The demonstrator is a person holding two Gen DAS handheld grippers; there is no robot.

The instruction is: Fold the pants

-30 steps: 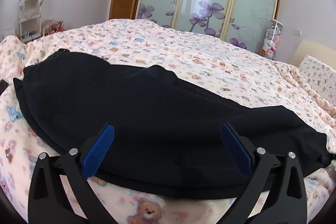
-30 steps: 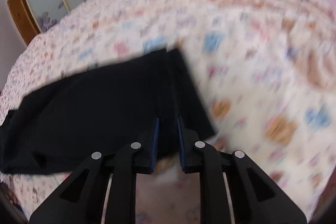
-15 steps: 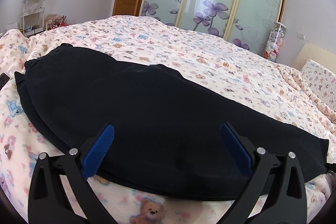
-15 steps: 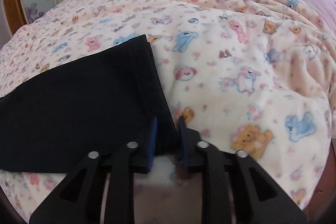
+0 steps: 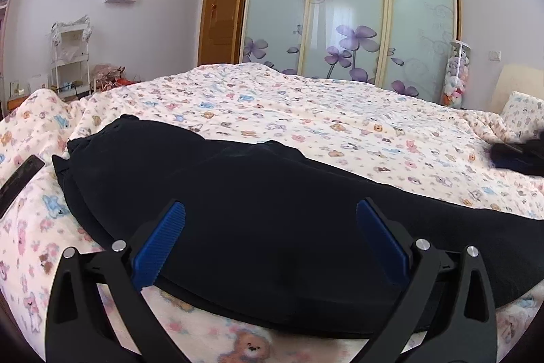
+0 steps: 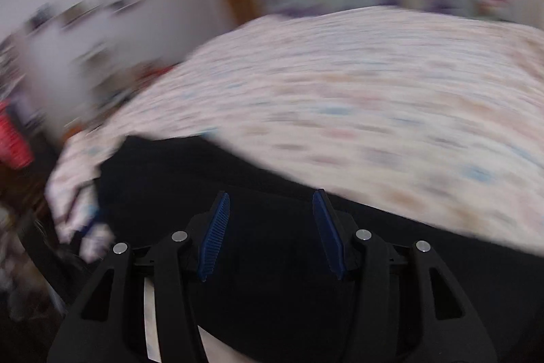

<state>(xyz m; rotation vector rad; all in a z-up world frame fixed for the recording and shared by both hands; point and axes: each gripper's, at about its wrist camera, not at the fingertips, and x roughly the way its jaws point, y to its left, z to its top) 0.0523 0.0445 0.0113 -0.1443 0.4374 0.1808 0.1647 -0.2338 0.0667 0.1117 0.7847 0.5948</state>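
2 grippers appear, each viewed from its own wrist camera. Left gripper [image 5: 270,220]: I read its jaws as spread wide, with nothing between the blue pads [image 5: 159,247]. The black pants [image 5: 272,220] lie directly ahead of and beneath these fingers, stretched as a long band running from far left to far right across the teddy-bear blanket [image 5: 306,118]; both fingertips overlap the dark cloth in the view, though I cannot tell whether they touch it. A dark flat object [image 5: 20,179] rests on the blanket well to the left of the left finger. Beyond the fingertips stand the floral sliding wardrobe [image 5: 350,19] and a wooden door [image 5: 221,19]. Right gripper [image 6: 270,230]: I see its jaws parted at a moderate width, holding nothing; the view is heavily motion-blurred. Pants [image 6: 272,261] fill the area under and ahead of its fingers, and the blanket [image 6: 374,108] lies beyond the tips.
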